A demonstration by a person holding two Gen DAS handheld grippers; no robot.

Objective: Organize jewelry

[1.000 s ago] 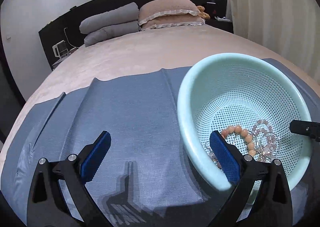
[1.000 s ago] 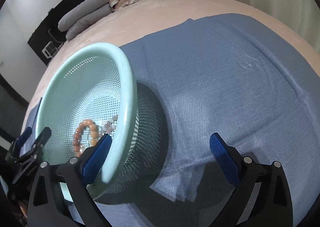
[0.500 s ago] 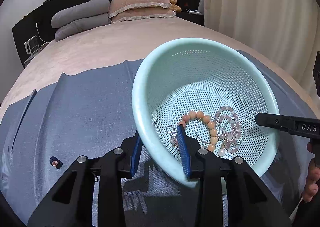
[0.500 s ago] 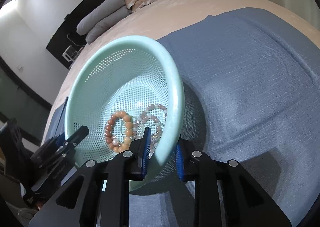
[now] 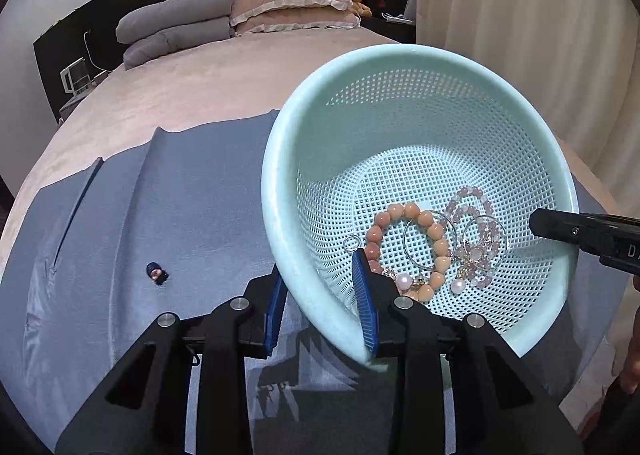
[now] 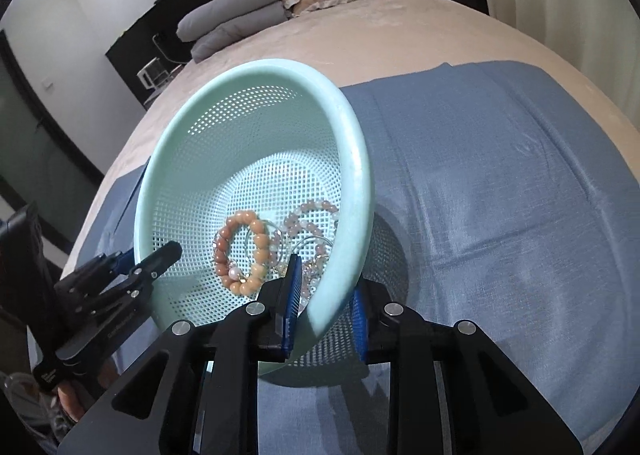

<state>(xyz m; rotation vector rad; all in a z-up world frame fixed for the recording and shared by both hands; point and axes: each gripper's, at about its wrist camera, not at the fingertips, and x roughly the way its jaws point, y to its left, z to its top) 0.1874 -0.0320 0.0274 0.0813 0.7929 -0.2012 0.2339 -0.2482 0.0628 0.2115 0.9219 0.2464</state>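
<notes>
The left gripper (image 5: 322, 301) and right gripper (image 6: 324, 301) each clamp opposite rims of the tilted mint-green perforated plastic basket (image 5: 420, 67) above the blue cloth (image 6: 500, 195) on the bed. Inside lie an orange beaded bracelet (image 5: 420, 215), a pale pink beaded bracelet (image 5: 476, 195) and silver hoops, partly hidden behind the blue pads (image 5: 364, 295).

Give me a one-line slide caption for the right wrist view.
Right gripper clamps the rim of a mint mesh basket holding beaded bracelets over a blue cloth.
</notes>
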